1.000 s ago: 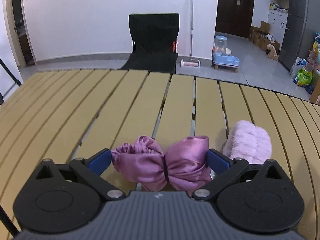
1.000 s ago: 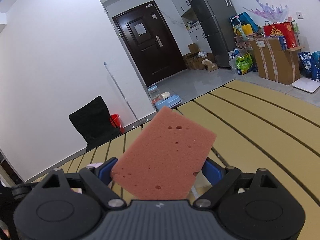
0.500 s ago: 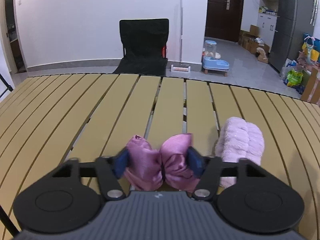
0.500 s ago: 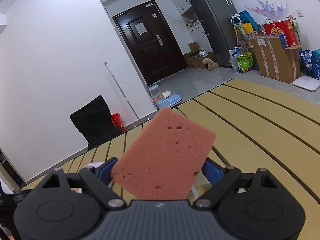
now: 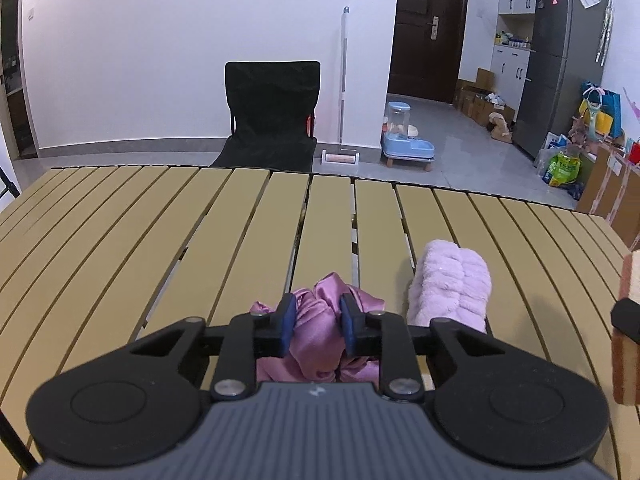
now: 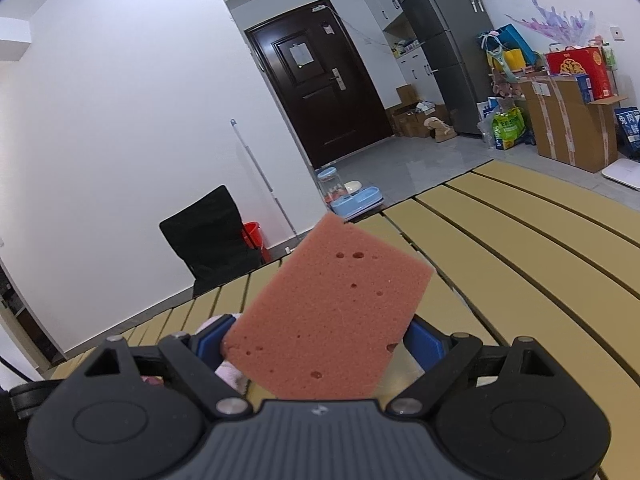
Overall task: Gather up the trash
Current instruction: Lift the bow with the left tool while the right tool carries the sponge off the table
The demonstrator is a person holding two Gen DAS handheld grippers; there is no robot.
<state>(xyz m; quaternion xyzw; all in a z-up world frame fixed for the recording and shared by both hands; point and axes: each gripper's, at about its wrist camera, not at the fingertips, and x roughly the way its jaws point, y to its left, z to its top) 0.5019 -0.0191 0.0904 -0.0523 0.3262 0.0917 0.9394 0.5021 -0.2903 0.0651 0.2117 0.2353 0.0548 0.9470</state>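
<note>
My left gripper (image 5: 316, 320) is shut on a purple satin bow (image 5: 320, 334), pinching its middle just above the slatted table (image 5: 200, 232). A fluffy pink cloth (image 5: 450, 284) lies on the table just right of the bow. My right gripper (image 6: 320, 340) is shut on a salmon-pink sponge (image 6: 332, 312) and holds it tilted above the table. The sponge's edge and the right gripper show at the far right of the left wrist view (image 5: 628, 320). The pink cloth peeks out behind the left finger in the right wrist view (image 6: 218, 324).
The yellow slatted table (image 6: 520, 256) ends at a far edge, with a black folding chair (image 5: 272, 116) behind it. A mop (image 5: 342, 92), a blue pet feeder (image 5: 404, 136), a fridge (image 5: 560, 60) and cardboard boxes (image 6: 568, 120) stand on the floor beyond.
My left gripper has closed on the middle of the purple bow, squeezing it narrow, and has lifted a little. My right gripper has held the sponge almost still.
</note>
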